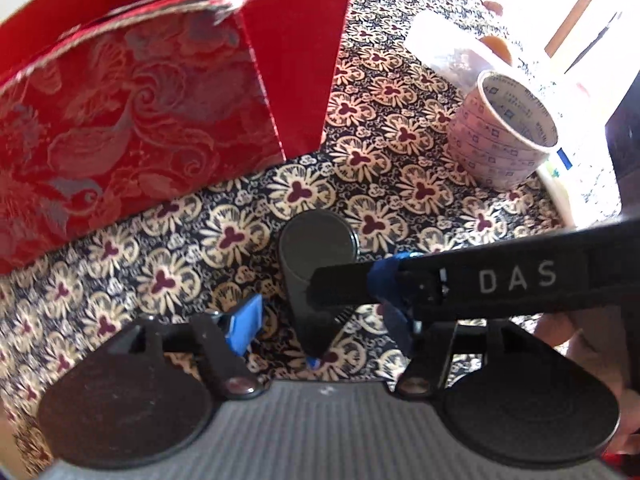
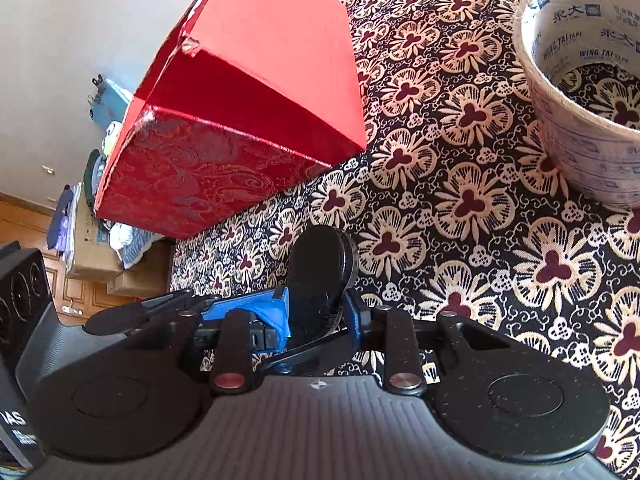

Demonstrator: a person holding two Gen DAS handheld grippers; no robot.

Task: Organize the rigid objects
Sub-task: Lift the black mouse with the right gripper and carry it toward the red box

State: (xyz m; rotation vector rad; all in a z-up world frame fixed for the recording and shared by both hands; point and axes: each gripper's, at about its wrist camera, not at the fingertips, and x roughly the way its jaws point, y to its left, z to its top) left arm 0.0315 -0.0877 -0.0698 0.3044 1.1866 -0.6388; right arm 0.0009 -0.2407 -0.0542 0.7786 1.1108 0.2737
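The right tongs (image 2: 316, 312) pinch a black canister (image 2: 320, 272) above the patterned tabletop (image 2: 460, 184); the left tongs (image 1: 320, 316) gape around it. A loose pinch could drop it short of the red box (image 2: 248, 92), beside the tape roll (image 2: 588, 80).

A home: floral tablecloth (image 2: 460, 200), wooden floor (image 2: 24, 220), household clutter (image 2: 100, 216).

One red box (image 1: 160, 92), open at the top, stands on the patterned desk (image 1: 400, 120). One black cylinder (image 1: 316, 248) with a round cap is here. One stack of tape rolls (image 1: 504, 136) stands to the right; about five rolls, though the blur makes that uncertain. One pale plastic container (image 1: 452, 48) lies behind it.
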